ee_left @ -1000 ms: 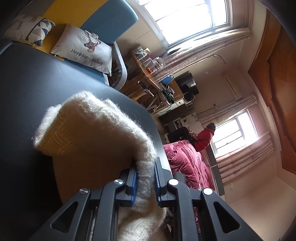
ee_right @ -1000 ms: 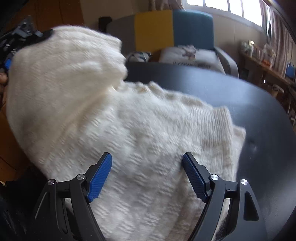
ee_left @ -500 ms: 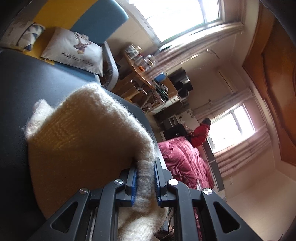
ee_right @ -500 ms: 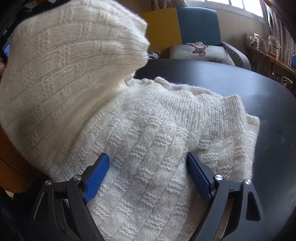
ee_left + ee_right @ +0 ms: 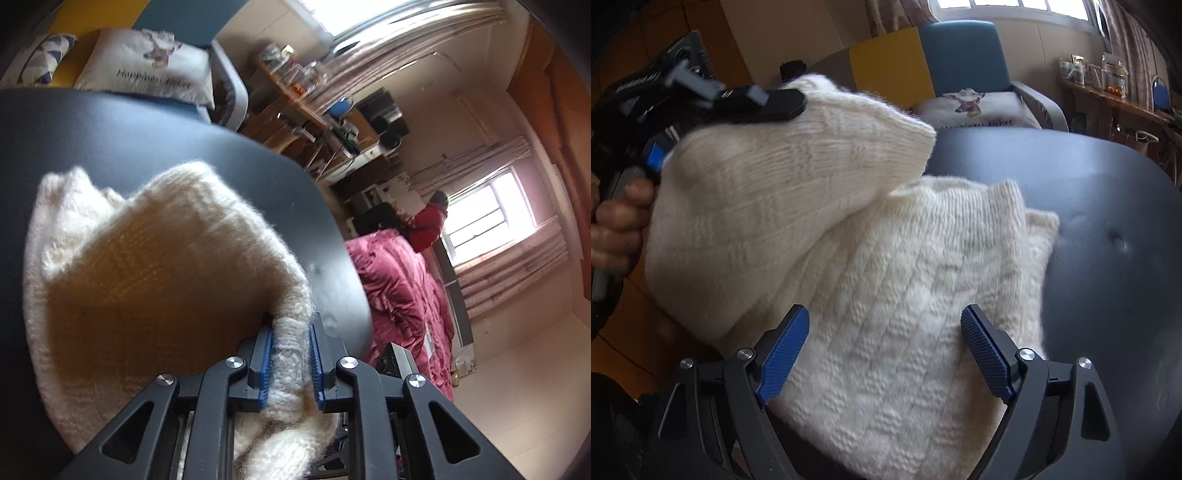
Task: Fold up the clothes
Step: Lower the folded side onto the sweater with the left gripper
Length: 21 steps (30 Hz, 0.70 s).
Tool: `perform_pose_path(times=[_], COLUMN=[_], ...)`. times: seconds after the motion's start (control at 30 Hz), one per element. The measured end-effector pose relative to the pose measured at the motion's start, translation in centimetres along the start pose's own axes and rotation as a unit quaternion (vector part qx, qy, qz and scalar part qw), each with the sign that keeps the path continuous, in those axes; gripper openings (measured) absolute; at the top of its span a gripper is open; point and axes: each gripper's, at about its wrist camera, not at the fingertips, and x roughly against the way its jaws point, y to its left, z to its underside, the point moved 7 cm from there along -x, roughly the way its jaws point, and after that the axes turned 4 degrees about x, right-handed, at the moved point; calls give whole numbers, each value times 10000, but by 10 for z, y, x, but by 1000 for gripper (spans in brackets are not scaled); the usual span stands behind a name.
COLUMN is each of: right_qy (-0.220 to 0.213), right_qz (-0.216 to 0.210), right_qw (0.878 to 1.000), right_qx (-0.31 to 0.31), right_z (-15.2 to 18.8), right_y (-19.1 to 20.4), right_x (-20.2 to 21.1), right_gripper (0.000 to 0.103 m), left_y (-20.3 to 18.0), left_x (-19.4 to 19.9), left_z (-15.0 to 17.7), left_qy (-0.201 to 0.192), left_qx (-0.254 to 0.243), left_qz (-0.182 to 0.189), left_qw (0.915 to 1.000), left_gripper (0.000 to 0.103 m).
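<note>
A cream knitted sweater [image 5: 905, 280] is spread on the dark bench [image 5: 1108, 206], and one part of it is lifted off the surface. In the left wrist view the left gripper [image 5: 290, 360] is seen with its blue-padded fingers [image 5: 265, 363] drawn together on a ribbed edge of the sweater [image 5: 162, 280]; the knit is pinched between the two pads and bulges out ahead of and behind them. Beyond the fingertips the held fabric arches up and away, and its shaded underside is turned toward the camera. The bench [image 5: 147, 140] is seen past the fabric, ahead of the fingers.

In the right wrist view the right gripper [image 5: 884, 350] is held with its fingers [image 5: 783, 350] spread wide apart, and nothing is clamped by them. The flat part of the sweater lies between and ahead of the two pads; whether the pads touch the knit cannot be told. To the left of these fingers and further ahead, the left gripper [image 5: 661, 147] is seen raised, with the lifted flap of knit hanging from it and folding over the flat part. A hand [image 5: 617, 225] is wrapped around its handle.

Ahead of the fingers, beyond the far edge of the bench, a cushion [image 5: 979, 107] with printed lettering is seen on a blue and yellow chair [image 5: 960, 55]
</note>
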Motion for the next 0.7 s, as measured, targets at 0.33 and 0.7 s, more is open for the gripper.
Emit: perform_pose_path(times=[0.33, 0.7], right_qy=[-276, -462], right_qz=[-84, -2], right_qw=[9990, 9977], right_qx=[-347, -497], right_z=[7, 7], right_y=[-8, -11], right_x=[8, 51], right_gripper=[87, 87], left_y=[-12, 42], left_x=[-30, 56], left_z=[12, 2], left_qy=[646, -291], left_qx=[-36, 346], left_qz=[-41, -354], left_qw=[9979, 9984], left_gripper=[24, 24])
